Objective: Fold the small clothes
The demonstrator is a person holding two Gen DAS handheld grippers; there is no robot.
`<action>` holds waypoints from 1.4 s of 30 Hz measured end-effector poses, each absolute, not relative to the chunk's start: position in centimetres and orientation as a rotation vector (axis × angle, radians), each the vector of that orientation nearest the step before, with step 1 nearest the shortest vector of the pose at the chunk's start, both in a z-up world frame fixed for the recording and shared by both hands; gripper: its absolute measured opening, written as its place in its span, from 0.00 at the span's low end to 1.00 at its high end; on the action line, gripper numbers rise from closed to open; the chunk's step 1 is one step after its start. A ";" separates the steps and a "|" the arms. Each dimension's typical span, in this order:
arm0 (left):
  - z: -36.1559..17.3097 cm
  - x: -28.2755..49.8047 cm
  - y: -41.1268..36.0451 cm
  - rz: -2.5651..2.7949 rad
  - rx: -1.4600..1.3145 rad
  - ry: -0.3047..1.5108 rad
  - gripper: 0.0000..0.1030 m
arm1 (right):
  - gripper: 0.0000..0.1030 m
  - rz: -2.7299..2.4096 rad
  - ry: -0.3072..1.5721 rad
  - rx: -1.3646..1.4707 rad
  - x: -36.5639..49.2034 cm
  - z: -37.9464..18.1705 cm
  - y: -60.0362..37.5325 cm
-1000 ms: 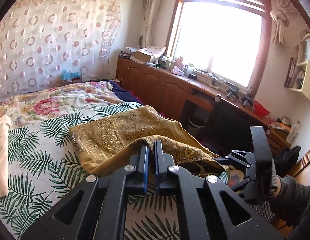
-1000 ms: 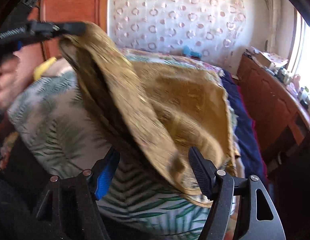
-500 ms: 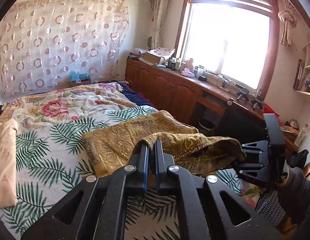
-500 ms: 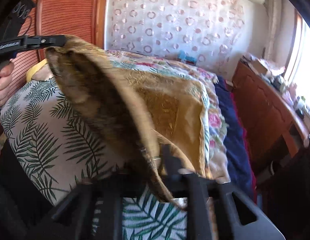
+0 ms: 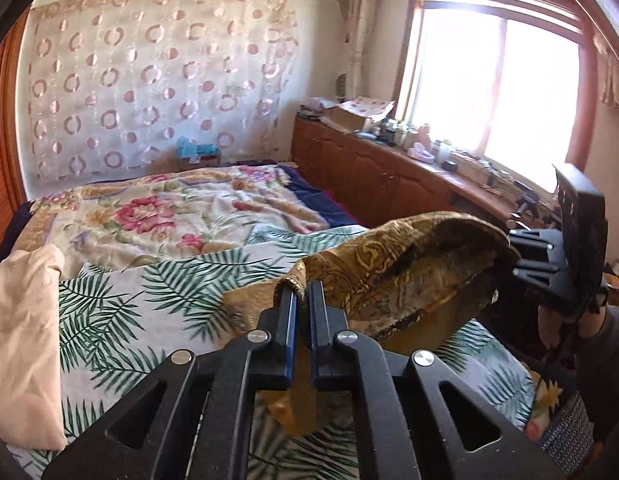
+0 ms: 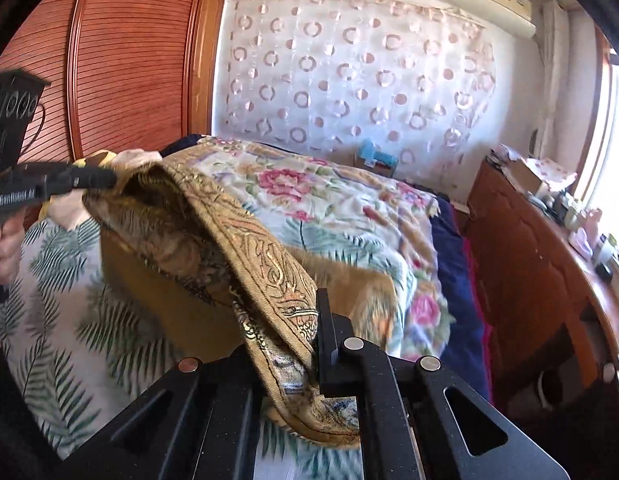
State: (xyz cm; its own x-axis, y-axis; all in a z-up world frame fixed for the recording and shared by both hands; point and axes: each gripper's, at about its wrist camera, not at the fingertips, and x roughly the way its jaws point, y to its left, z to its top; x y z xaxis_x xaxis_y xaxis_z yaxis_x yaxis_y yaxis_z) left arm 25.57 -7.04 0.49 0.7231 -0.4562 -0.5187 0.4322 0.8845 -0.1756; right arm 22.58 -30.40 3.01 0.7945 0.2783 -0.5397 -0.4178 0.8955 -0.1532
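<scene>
A gold patterned cloth point(image 5: 409, 264) hangs lifted above the bed, stretched between my two grippers. My left gripper point(image 5: 302, 292) is shut on one corner of it. In the right wrist view my right gripper point(image 6: 293, 332) is shut on the other corner of the cloth point(image 6: 245, 240), whose fabric covers the left finger. The left gripper point(image 6: 97, 178) shows at the far left of that view, pinching the cloth. The right gripper point(image 5: 513, 252) shows at the right of the left wrist view. The cloth's lower half sags onto the bed.
The bed has a palm-leaf sheet point(image 5: 149, 292) and a floral quilt point(image 5: 169, 212) behind. A peach garment point(image 5: 21, 320) lies at the left. A wooden cabinet point(image 5: 373, 176) with clutter runs under the window on the right. A wooden wardrobe point(image 6: 129, 60) stands behind the bed.
My right gripper closed on the cloth's corner. Both grippers then lifted the cloth's edge higher and carried it toward the far side of the bed.
</scene>
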 end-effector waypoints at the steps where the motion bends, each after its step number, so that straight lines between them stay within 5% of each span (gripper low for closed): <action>1: 0.1 26.1 -6.9 -0.482 -0.045 0.595 0.06 | 0.05 0.386 0.541 -0.267 23.4 3.0 -30.1; 6: -1.7 27.8 -6.5 -0.469 -0.035 0.644 0.10 | 0.05 0.412 0.609 -0.232 27.9 1.4 -29.4; 10: -1.6 28.2 -6.4 -0.446 -0.014 0.644 0.47 | 0.05 0.419 0.650 -0.189 30.5 1.3 -29.8; 14: -1.6 28.8 -5.8 -0.443 -0.032 0.647 0.57 | 0.12 0.422 0.671 -0.171 32.0 2.2 -30.0; 19: -3.8 29.8 -6.8 -0.427 0.001 0.722 0.57 | 0.49 0.408 0.651 -0.146 34.1 3.5 -29.7; 30: -5.5 30.6 -7.8 -0.430 0.019 0.779 0.57 | 0.52 0.283 0.612 -0.085 32.9 5.0 -32.9; 42: -7.7 31.9 -8.8 -0.402 0.083 0.840 0.57 | 0.52 0.260 0.776 -0.015 29.7 3.2 -36.3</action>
State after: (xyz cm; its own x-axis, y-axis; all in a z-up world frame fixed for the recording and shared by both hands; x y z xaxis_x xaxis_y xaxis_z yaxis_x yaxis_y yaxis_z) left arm 31.95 -8.81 -7.74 0.5971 -0.3138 -0.7383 0.3786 0.9216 -0.0854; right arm 29.67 -36.34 3.16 0.6835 0.2263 -0.6940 -0.2370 0.9680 0.0823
